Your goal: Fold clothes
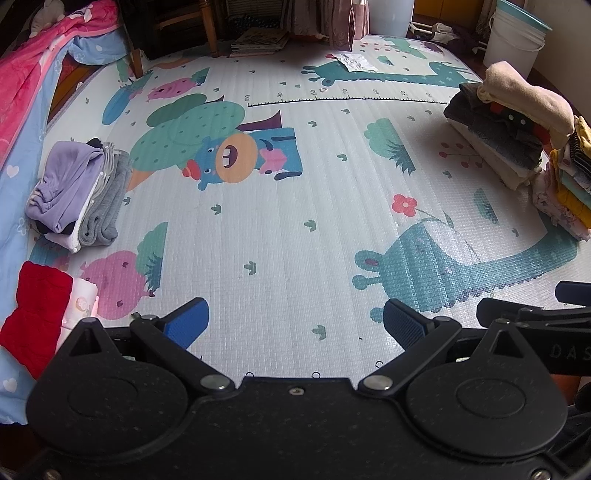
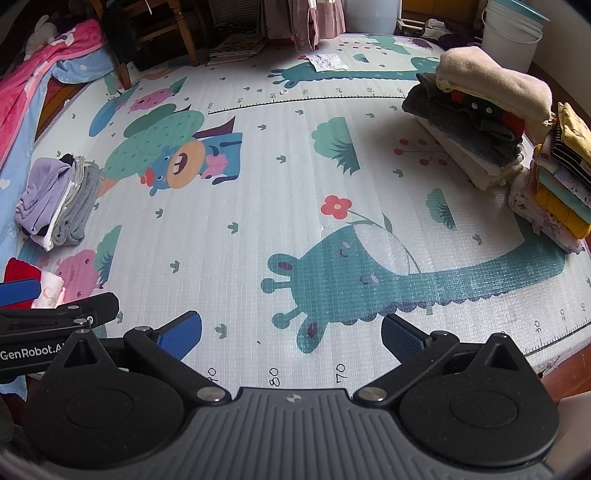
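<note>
Both grippers hover above a cartoon play mat (image 1: 280,229) (image 2: 258,206), side by side. My left gripper (image 1: 295,325) is open, nothing between its blue pads. My right gripper (image 2: 291,332) is open and empty too. A folded pile with a purple garment (image 1: 62,184) (image 2: 40,192) on top lies at the mat's left edge. A red garment (image 1: 37,314) (image 2: 18,273) lies near the left front corner, beside the left gripper. Two stacks of folded clothes stand at the right: one topped by a cream garment (image 1: 524,96) (image 2: 495,81), one with yellow pieces (image 1: 569,184) (image 2: 561,184).
A pink and blue blanket (image 1: 33,92) (image 2: 22,85) runs along the left side. A wooden chair (image 1: 177,26), a stack of books (image 1: 258,40) and a white bucket (image 1: 517,37) (image 2: 509,29) stand beyond the mat's far edge. A paper sheet (image 1: 354,61) lies on the far mat.
</note>
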`<move>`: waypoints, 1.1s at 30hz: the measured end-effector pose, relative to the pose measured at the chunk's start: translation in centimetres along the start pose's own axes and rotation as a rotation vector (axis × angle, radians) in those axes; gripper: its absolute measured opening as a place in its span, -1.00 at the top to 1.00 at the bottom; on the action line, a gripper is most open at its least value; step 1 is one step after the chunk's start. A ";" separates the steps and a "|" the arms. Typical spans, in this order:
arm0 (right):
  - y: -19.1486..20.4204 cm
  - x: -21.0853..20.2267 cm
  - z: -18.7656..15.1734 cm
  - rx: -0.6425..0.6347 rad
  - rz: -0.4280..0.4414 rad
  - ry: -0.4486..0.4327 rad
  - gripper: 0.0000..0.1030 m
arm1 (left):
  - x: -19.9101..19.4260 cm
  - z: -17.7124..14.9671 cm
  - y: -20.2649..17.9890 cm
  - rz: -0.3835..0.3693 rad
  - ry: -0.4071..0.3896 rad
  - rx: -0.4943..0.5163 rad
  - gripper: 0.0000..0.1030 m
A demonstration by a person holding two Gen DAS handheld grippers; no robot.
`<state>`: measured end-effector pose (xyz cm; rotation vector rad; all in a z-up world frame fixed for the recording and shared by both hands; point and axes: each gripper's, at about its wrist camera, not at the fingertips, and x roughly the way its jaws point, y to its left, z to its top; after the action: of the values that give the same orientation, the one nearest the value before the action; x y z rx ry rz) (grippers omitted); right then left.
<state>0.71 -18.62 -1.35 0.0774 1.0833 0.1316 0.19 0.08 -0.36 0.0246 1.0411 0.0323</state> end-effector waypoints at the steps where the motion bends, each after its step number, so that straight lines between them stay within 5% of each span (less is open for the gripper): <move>1: 0.0 0.0 0.0 0.000 0.000 -0.001 -0.99 | 0.0 0.0 0.0 0.000 0.000 0.000 -0.98; 18: -0.4 0.1 0.3 0.022 -0.015 -0.006 -1.00 | -0.3 0.1 0.5 -0.057 -0.025 -0.028 -0.98; 25: -1.5 -1.6 1.5 0.083 0.057 -0.060 -0.99 | -2.3 1.8 0.8 -0.183 -0.072 -0.133 -0.99; 33: -5.0 -3.7 3.0 0.197 0.080 -0.117 -1.00 | -3.8 4.6 -1.9 -0.219 -0.145 -0.090 -0.99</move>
<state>1.98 -24.07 2.69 0.3019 0.9747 0.0910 2.25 -1.95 5.18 -0.1666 0.8918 -0.1196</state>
